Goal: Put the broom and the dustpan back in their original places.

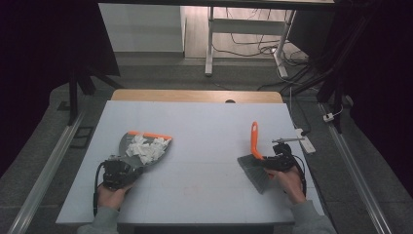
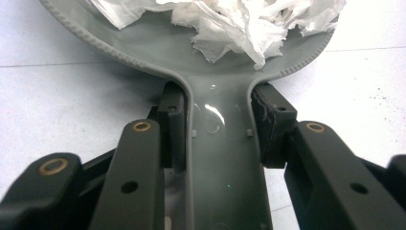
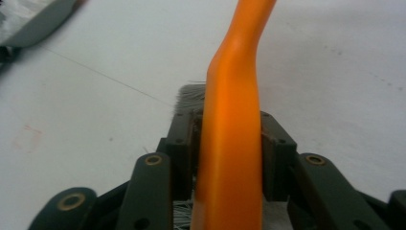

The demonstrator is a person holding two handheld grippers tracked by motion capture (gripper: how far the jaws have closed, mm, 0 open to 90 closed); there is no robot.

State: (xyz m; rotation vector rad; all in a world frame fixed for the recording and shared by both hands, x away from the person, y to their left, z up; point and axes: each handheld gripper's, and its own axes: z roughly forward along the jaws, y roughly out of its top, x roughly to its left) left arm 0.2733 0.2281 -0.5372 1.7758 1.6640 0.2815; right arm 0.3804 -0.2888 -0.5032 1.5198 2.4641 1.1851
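A grey dustpan [image 1: 127, 144] with an orange front lip lies at the left of the white table, holding a heap of torn white paper scraps [image 1: 146, 147]. My left gripper [image 1: 118, 171] is shut on the dustpan's handle [image 2: 222, 158], one pad on each side of it. In the left gripper view the paper scraps [image 2: 239, 24] fill the pan above the jaws. At the right, my right gripper [image 1: 276, 162] is shut on the orange handle [image 3: 234, 134] of a small brush [image 1: 255, 165]. The grey bristles [image 3: 190, 92] show just past the jaws.
The white tabletop [image 1: 204, 146] sits over a wooden table edge [image 1: 195, 95]. A white power strip [image 1: 306, 139] and a metal rod lie off the table's right edge. Cables and table legs stand on the floor beyond.
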